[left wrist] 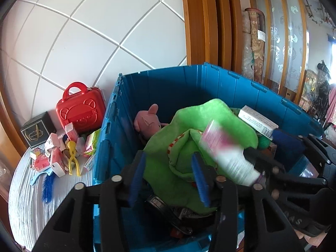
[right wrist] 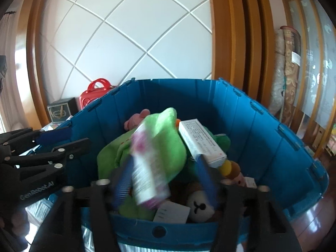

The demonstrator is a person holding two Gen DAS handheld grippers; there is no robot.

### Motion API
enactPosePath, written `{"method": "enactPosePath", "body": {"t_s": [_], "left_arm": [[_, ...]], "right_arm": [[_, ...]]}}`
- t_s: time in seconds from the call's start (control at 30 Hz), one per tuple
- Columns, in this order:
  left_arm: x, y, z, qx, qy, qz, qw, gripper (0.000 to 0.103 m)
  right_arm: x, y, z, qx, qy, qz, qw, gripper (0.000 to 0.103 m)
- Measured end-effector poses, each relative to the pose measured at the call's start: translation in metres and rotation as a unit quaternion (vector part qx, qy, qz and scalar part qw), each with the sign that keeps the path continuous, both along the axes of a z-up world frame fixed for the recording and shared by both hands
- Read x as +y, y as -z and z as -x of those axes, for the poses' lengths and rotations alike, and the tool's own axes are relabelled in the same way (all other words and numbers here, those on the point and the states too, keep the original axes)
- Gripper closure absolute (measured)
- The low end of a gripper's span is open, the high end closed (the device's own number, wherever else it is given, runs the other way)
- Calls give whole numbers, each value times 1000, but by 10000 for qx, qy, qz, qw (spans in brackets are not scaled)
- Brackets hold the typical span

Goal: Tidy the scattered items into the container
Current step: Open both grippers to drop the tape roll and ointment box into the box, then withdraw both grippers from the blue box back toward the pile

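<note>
A blue plastic crate holds a green plush cloth, a pink pig toy, a white medicine box and a bear toy. My right gripper hangs open over the crate; a blurred pink-and-white box is in mid-air between its jaws, touching neither. My left gripper is open and empty over the crate's near left side. Scattered small boxes, yellow tongs and a blue brush lie left of the crate.
A red toy suitcase and a dark box stand behind the scattered pile against the white panelled wall. Wooden door frames and rolled rugs stand behind the crate at the right.
</note>
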State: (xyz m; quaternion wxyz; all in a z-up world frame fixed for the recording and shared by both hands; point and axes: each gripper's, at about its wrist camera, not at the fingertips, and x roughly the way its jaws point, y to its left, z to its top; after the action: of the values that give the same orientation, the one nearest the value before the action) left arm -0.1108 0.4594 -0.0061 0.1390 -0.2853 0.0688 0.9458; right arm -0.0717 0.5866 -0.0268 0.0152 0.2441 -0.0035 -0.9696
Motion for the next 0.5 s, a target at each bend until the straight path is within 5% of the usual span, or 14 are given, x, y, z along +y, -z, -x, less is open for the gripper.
{"method": "enactPosePath", "body": {"t_s": [0.1,0.3,0.5], "left_arm": [[-2,-6,-5,100,-3,-57,9999,48],[-12,-16,-15,294,-78,-192,9994,35],[-29,-26,-23,490,-209,-290,9982,35]], "right_arm": [[2,-5,-7,105,37,-41,9999,0],[5,-16,-19,294,100,-108,9995,0],[-2,-26,-26,435,60,-133,9989,0]]}}
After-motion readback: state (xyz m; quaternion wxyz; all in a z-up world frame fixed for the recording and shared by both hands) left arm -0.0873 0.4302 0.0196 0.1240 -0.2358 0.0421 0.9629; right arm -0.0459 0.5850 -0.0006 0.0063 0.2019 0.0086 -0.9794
